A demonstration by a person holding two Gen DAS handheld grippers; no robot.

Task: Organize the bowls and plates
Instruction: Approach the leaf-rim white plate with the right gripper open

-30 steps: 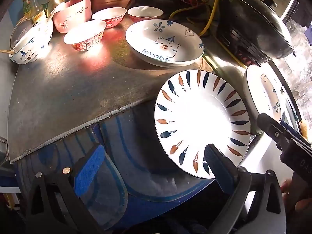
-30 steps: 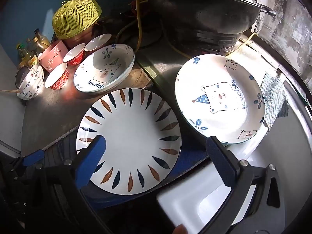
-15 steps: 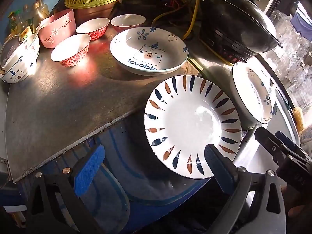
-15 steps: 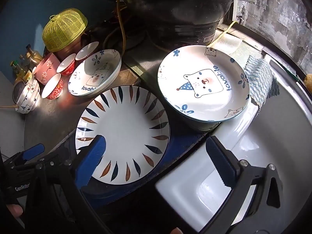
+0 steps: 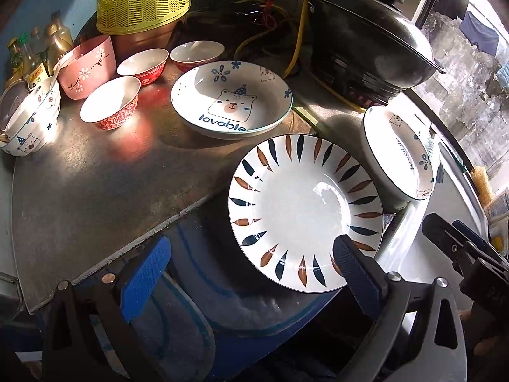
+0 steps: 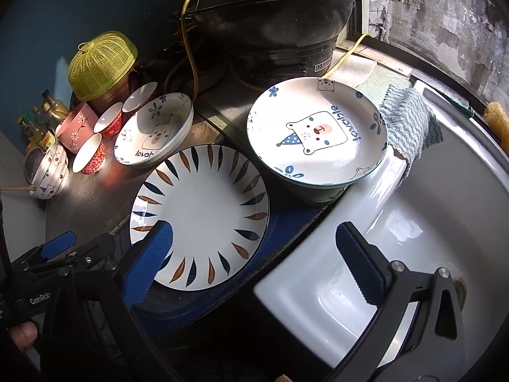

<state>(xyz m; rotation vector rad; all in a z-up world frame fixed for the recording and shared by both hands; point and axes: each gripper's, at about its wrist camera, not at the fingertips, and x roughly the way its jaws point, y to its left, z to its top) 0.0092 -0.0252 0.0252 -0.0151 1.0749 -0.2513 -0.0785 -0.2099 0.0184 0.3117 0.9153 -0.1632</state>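
Right wrist view: the leaf-patterned plate is seen lying flat and empty on a blue round surface at the counter's edge, just beside the white sink. The right gripper is held above the plate's near rim with its jaws wide apart and nothing between them, probably so that the rim can be taken from the side. The left gripper is likewise spread wide and empty, its right pad over the same plate's near edge. Just beside this plate a bear plate is perched on some upturned vessel whose kind cannot be told, and is empty. A second bear plate is set on the metal counter, so matching plates seem meant to be stacked. Farther off, three red bowls, a pink cup and stacked bear bowls are grouped; the red bowls are empty. A covered black wok is parked behind.
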